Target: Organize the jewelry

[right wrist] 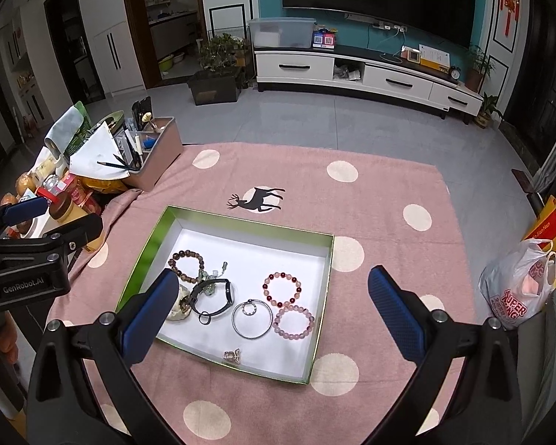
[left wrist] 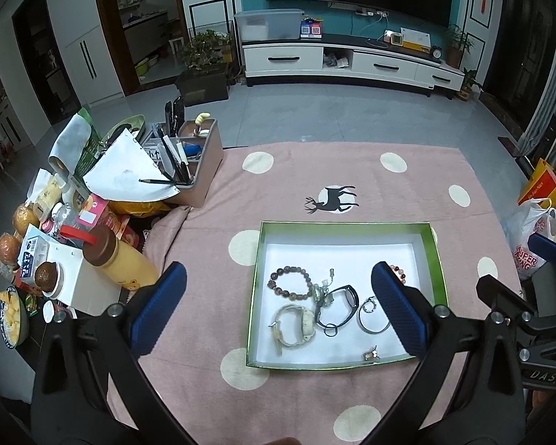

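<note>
Both held above the near edge of the table [right wrist: 389,200], under a pink polka-dot cloth: left gripper [left wrist: 278,307] and right gripper [right wrist: 274,307], fingers spread wide, nothing between them. Toward the table's near middle, a green-rimmed tray [right wrist: 241,224] with white floor, holding all the jewelry. Along its left side: dark wooden bead bracelet [right wrist: 186,267], cream watch [left wrist: 293,324], black fitness band [right wrist: 213,300]. Centrally, silver bangle [right wrist: 252,319]; beside it, red bead bracelet [right wrist: 281,289] touching pink bead bracelet [right wrist: 293,322]. Near the tray's front wall, small gold charm [right wrist: 233,355]. At the table's far left corner, a desk organizer [left wrist: 200,155] with pens.
</note>
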A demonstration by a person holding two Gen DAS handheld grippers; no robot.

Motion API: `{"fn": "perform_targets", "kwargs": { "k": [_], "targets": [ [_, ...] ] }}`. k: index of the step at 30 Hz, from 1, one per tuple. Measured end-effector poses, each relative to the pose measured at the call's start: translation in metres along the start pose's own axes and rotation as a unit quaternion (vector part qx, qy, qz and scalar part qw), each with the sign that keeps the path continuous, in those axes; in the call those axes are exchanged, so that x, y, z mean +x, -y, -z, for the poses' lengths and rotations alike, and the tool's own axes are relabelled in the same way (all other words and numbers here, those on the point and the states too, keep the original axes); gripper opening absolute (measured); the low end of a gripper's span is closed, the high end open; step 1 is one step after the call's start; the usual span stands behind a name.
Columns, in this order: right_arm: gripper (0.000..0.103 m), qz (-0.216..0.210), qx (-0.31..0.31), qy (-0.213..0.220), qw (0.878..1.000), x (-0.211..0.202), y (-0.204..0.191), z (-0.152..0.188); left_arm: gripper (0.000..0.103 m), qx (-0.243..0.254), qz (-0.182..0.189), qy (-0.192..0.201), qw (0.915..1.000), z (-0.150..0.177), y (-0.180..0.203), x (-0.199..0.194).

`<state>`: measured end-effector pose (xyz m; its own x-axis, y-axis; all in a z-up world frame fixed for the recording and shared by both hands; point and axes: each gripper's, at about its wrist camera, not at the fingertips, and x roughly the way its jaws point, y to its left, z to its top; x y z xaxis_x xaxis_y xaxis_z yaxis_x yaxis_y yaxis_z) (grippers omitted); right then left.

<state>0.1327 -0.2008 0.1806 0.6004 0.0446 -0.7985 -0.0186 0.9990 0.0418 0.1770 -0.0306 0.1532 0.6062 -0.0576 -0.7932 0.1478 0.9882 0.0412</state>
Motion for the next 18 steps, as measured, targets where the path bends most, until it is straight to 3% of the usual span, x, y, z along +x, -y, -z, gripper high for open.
{"fn": "perform_targets", "kwargs": {
  "k": [18],
  "targets": [
    [0.102, 0.001, 0.004, -0.003, 1.000, 0.0070, 0.0025, 0.0019, 0.101, 0.001, -0.003, -0.005, 1.0000, 0.0019, -0.0024, 0.0069]
  ]
}}
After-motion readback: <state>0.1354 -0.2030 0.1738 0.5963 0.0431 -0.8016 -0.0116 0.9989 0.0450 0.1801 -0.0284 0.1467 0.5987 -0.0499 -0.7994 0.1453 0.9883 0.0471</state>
